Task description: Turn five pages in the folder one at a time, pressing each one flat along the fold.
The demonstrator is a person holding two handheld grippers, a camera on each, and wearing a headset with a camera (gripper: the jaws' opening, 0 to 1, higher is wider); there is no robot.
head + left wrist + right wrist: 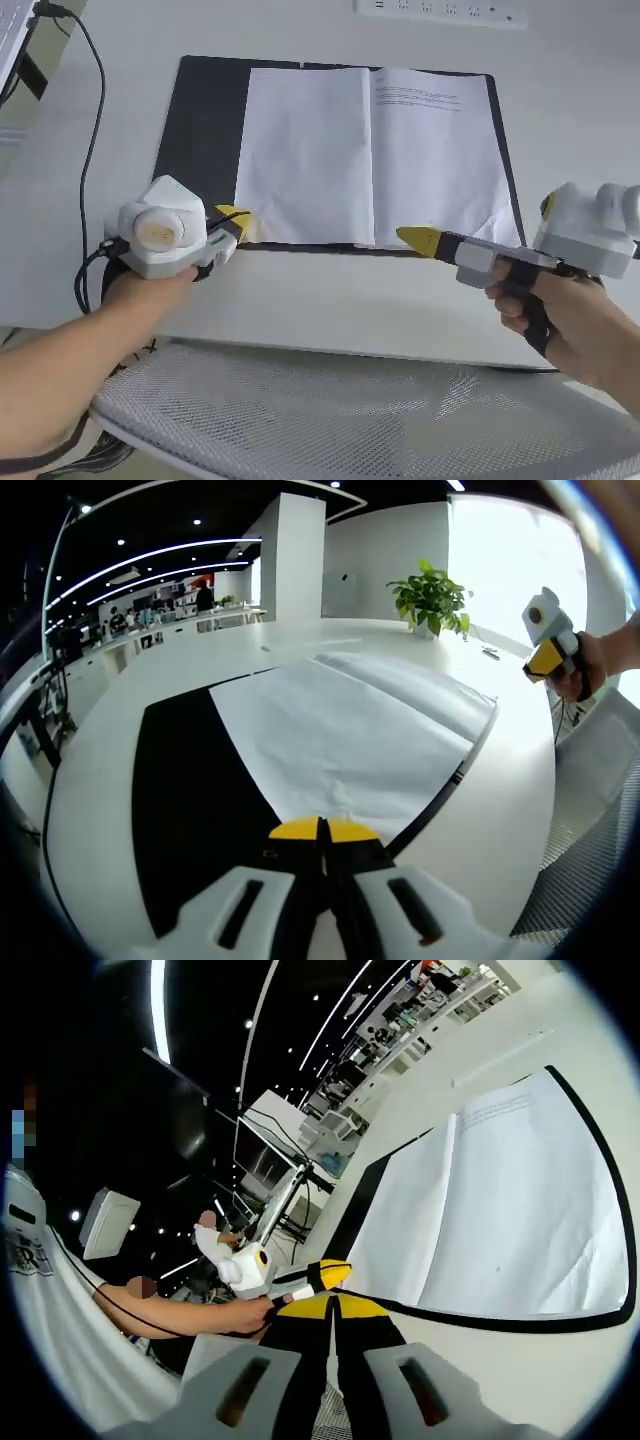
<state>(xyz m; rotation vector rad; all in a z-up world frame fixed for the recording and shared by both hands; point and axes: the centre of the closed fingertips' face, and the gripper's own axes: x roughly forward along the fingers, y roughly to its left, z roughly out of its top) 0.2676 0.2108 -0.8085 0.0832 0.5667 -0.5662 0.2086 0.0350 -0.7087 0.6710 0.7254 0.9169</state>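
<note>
the folder [200, 120] lies open on the bench [300, 300], pages [300, 150] flat either side of the fold. the left gripper [238, 218] and right gripper [415, 238] hover at its near edge, jaws pressed together and empty. pages turned so far: unclear.

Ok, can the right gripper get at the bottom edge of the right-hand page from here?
Likely yes: the right gripper sits shut right by the right-hand page, at its near edge, with nothing between them.
</note>
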